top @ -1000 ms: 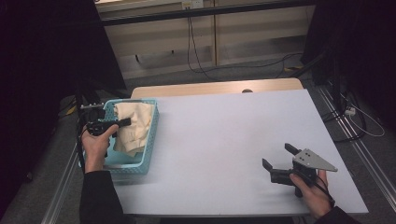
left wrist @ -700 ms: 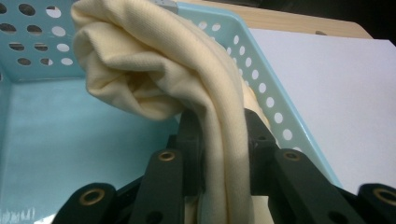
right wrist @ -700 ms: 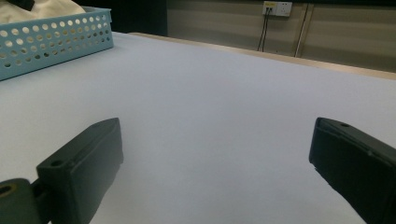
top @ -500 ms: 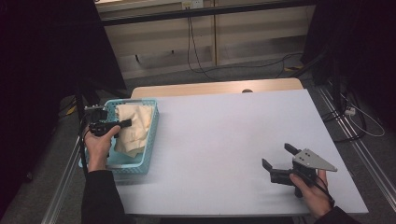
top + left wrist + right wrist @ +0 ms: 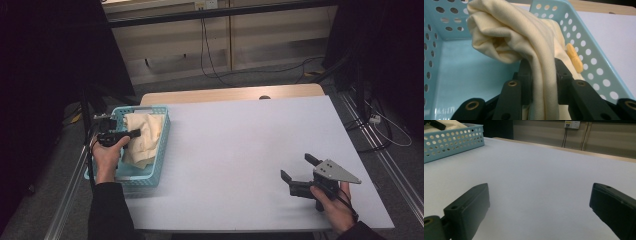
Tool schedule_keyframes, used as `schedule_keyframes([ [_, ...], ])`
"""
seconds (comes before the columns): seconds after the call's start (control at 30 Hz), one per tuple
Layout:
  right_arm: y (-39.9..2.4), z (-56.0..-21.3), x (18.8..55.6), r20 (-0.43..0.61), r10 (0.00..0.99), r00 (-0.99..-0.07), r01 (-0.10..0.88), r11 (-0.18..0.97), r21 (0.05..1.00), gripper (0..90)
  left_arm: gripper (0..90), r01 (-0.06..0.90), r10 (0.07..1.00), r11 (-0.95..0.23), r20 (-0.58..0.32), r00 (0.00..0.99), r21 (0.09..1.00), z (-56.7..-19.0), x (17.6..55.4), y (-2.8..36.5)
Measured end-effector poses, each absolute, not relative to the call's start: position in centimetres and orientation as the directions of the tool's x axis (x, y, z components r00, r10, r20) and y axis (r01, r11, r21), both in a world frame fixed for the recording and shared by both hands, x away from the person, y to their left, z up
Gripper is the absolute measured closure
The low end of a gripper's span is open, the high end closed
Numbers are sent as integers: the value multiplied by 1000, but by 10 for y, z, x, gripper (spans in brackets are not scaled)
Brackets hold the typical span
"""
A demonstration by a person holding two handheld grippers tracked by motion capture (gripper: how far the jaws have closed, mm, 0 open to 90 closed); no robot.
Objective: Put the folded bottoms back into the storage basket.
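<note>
Change: vs a sec ago, left claw (image 5: 131, 133) w/ its hand sits a bit further up along the basket (image 5: 161, 150) in the high view; cloth (image 5: 145, 137) looks bunched higher near it. Small shift only. Right claw (image 5: 298, 172) hasn't budged.

Meaning: we judge the grab is done & the lift-out is just starting; cloth not yet clear of the basket.

Left claw: jaws drawn together, clamped on a fold of the cream cloth (image 5: 524, 45). In the left gripper view the fabric runs down between the two black jaws, pinched tight, rest of it hanging in a lump above & ahead.

Right claw: jaws wide apart, nothing between them, touching nothing. Hovers low over bare white table (image 5: 250, 150) at the near right, well apart from the basket. Right gripper view: table (image 5: 536, 175) ahead, basket (image 5: 451, 141) far off at upper left.

Cloth: inside the light-blue perforated basket (image 5: 596, 62), at the table's left edge; part draped toward the right-hand wall. A small yellow bit (image 5: 574, 57) lies against that wall, can't tell what it is.

Next: we'd reckon raise left claw straight up so the cloth clears the rim w/o dragging the basket.
</note>
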State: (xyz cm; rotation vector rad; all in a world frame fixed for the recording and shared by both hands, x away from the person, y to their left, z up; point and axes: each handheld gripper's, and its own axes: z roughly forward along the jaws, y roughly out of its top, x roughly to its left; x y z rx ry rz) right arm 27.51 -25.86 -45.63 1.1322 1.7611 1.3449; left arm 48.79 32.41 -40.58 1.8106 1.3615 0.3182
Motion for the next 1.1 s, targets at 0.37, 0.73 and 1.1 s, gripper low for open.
schedule_keyframes([
  [0.37, -259, -456, 275, 12, 907, -421, 250, 103, 963, 26, 710, 684, 908, -91, -222, 356, 724, -410, 490, 325],
  [0.73, -259, -456, 275, 9, 907, -422, 248, 106, 963, 26, 703, 693, 932, -88, -186, 310, 716, -417, 492, 327],
  [1.1, -259, -456, 275, 10, 907, -421, 248, 105, 963, 26, 686, 695, 938, -129, -140, 317, 707, -421, 496, 327],
])
